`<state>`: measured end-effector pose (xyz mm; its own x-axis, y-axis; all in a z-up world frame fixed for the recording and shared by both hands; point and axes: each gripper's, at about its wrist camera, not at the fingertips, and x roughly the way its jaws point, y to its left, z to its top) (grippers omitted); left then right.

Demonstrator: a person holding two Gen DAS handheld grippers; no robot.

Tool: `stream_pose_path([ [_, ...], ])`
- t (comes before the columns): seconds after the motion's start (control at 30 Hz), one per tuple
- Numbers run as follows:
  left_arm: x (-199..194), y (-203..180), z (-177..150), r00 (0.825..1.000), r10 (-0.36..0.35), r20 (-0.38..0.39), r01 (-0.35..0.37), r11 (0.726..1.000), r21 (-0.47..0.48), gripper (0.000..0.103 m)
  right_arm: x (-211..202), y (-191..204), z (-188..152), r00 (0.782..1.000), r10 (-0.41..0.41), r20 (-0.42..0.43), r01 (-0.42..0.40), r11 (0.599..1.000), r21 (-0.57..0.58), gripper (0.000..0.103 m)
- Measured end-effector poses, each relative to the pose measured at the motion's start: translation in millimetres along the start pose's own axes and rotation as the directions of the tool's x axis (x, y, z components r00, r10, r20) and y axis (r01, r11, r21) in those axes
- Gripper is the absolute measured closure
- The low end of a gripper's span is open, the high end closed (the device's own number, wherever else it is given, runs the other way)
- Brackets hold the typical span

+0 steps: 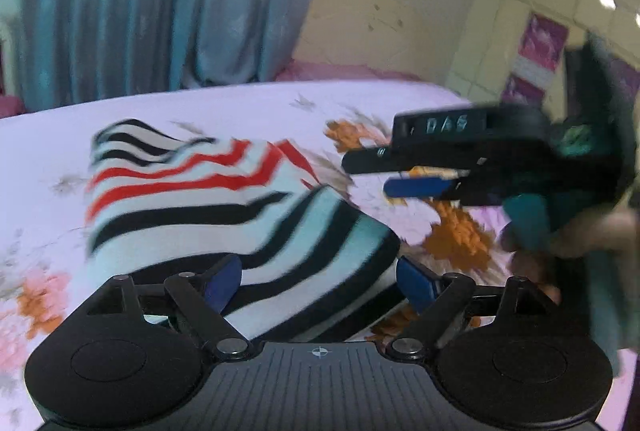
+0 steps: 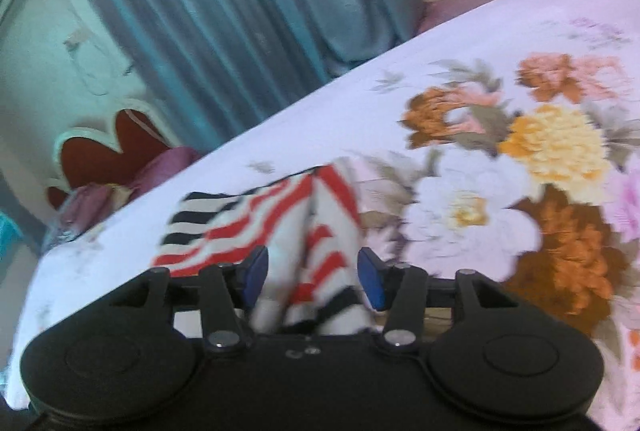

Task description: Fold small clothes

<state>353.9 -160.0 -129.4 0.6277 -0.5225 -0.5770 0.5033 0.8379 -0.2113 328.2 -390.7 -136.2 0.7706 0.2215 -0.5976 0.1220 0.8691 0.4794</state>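
Observation:
A small garment (image 1: 224, 207) with black, red and white stripes lies bunched on the flowered bedsheet (image 1: 240, 107). My left gripper (image 1: 320, 283) hovers over its near end, open, its blue pads (image 1: 222, 283) wide apart and pressing on nothing. In the left wrist view my right gripper (image 1: 368, 175) comes in from the right, held by a hand (image 1: 580, 231), with its tips just beside the garment's right edge. In the right wrist view the garment (image 2: 280, 231) shows between the spread pads of the right gripper (image 2: 313, 278), which is open; whether a pad brushes the cloth I cannot tell.
Blue curtains (image 1: 160, 11) hang behind the bed's far edge. A cream headboard (image 1: 360, 23) and pink bedding (image 1: 320, 71) lie at the back right. A red scalloped piece of furniture (image 2: 104, 155) stands beyond the bed's left edge. Big printed flowers (image 2: 556, 147) cover the sheet to the right.

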Motion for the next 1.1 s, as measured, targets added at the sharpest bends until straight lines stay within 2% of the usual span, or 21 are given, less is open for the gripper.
stream_pose_path([
  [0.17, -33.5, 40.5, 3.3, 0.990, 0.125, 0.058, -0.120, 0.988, -0.094, 0.019, 34.0, 15.9, -4.0, 0.994, 0.032, -0.100, -0.035, 0.999, -0.027, 0.046],
  [0.37, -31.3, 97.7, 5.3, 0.969, 0.245, 0.035, -0.229, 0.942, -0.243, 0.019, 62.6, 14.4, -13.9, 0.986, 0.015, -0.166, -0.016, 1.000, -0.001, 0.046],
  [0.47, -12.6, 107.6, 2.5, 0.964, 0.267, 0.008, -0.256, 0.932, -0.255, 0.019, 68.1, 14.2, -17.4, 0.981, 0.032, -0.189, -0.027, 0.999, 0.026, 0.062],
  [0.53, -1.1, 113.8, 1.5, 0.962, 0.272, -0.007, -0.264, 0.928, -0.264, 0.019, 69.8, 16.2, -19.5, 0.979, 0.047, -0.200, -0.042, 0.999, 0.032, 0.073],
  [0.63, 19.1, 113.7, 1.6, 0.964, 0.263, -0.030, -0.260, 0.922, -0.286, 0.019, 66.8, 21.1, -18.5, 0.981, 0.050, -0.186, -0.052, 0.999, -0.004, 0.080],
  [0.73, 29.7, 110.2, 5.4, 0.970, 0.244, -0.027, -0.240, 0.919, -0.312, 0.019, 50.9, 29.2, -12.7, 0.991, 0.043, -0.124, -0.054, 0.994, -0.091, 0.081],
  [0.9, 40.0, 93.8, 10.4, 0.979, 0.204, -0.013, -0.199, 0.936, -0.289, 0.019, 26.9, 27.1, 2.0, 0.998, 0.017, -0.058, -0.027, 0.984, -0.179, 0.081],
  [1.1, 66.4, 88.9, -4.4, 0.979, 0.177, -0.103, -0.199, 0.939, -0.279, 0.019, 46.2, -0.2, -14.7, 0.991, -0.044, -0.124, 0.024, 0.987, -0.158, 0.079],
])
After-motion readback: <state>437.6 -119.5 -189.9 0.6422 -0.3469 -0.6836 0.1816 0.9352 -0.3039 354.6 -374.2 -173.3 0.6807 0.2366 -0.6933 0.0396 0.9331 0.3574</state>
